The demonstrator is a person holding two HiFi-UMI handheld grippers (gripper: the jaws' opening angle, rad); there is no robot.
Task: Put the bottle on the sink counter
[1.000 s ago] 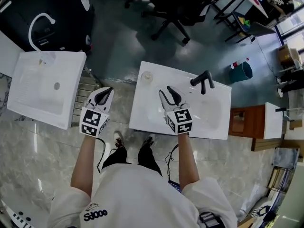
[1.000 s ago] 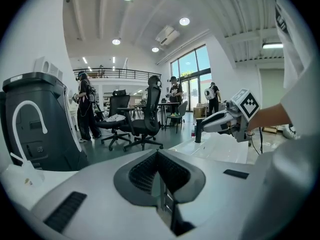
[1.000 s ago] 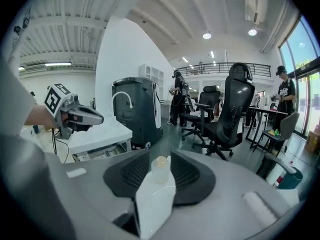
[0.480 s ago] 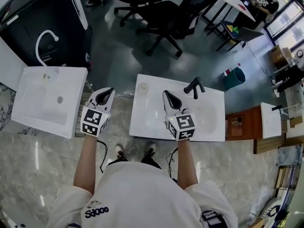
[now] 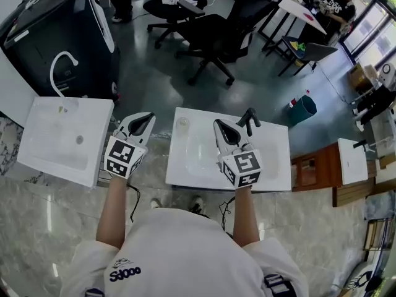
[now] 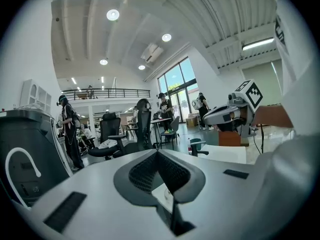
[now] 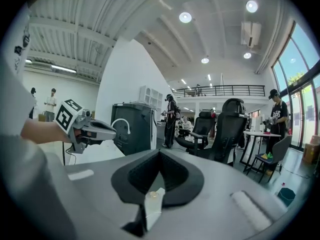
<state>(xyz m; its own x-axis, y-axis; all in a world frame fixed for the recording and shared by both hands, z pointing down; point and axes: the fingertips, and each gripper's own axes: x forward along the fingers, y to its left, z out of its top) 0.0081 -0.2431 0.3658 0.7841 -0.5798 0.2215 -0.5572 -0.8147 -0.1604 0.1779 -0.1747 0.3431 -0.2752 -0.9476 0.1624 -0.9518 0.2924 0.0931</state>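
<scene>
A small clear bottle (image 5: 182, 123) stands upright on the far left corner of the white sink counter (image 5: 275, 166), with nothing touching it. My right gripper (image 5: 217, 122) hangs over the basin to the bottle's right, a good gap away. It is shut and empty, and its jaws (image 7: 160, 151) meet at their tips. Left of the sink, my left gripper (image 5: 150, 115) is held over the gap between the two sinks. Its jaws (image 6: 157, 151) are also shut on nothing. Each gripper shows in the other's view, the right gripper (image 6: 222, 115) and the left gripper (image 7: 105, 130).
A black faucet (image 5: 249, 119) rises at the sink's far edge. A second white sink (image 5: 43, 153) with a white faucet (image 5: 62, 64) stands to the left, beside a dark cabinet (image 5: 55, 36). Office chairs (image 5: 219, 26), a green bin (image 5: 301, 109) and people fill the floor beyond.
The right gripper's jaws, open a second ago, have shut on nothing. Both grippers and the sink sit lower in the view now. The bottle has stayed on its corner.
</scene>
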